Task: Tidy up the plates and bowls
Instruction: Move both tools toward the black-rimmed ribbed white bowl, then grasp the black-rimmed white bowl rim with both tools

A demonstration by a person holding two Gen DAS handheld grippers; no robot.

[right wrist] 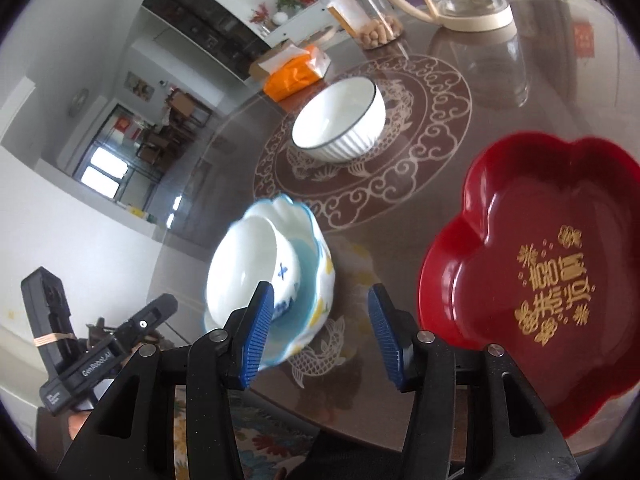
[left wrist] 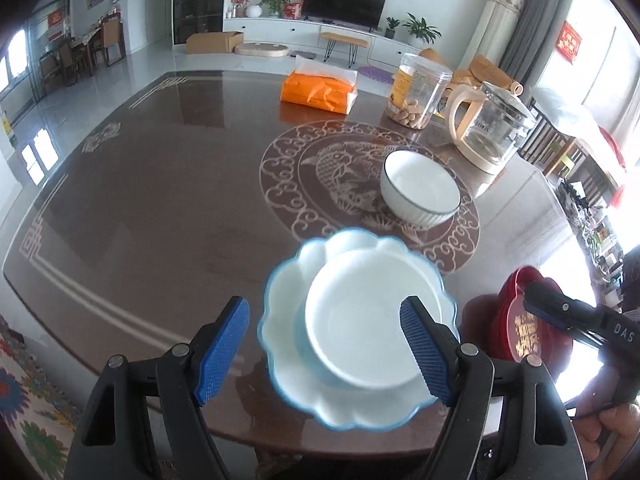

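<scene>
A small white bowl (left wrist: 360, 316) sits inside a scalloped blue-rimmed dish (left wrist: 296, 380) near the table's front edge. My left gripper (left wrist: 328, 348) is open, its blue pads (left wrist: 222, 354) on either side of the stack, above it. A white ribbed bowl with a dark rim (left wrist: 420, 188) stands on the table's round fish medallion. A red flower-shaped plate (right wrist: 552, 276) with gold lettering lies at the front right. My right gripper (right wrist: 320, 336) is open and empty, between the stack (right wrist: 280, 276) and the red plate. The ribbed bowl (right wrist: 340, 124) lies beyond.
The dark glossy table (left wrist: 160, 200) carries an orange tissue pack (left wrist: 320, 88), a clear plastic jar of snacks (left wrist: 418, 92) and a glass kettle (left wrist: 492, 128) at the far side. A patterned rug (left wrist: 28, 412) lies below the front edge.
</scene>
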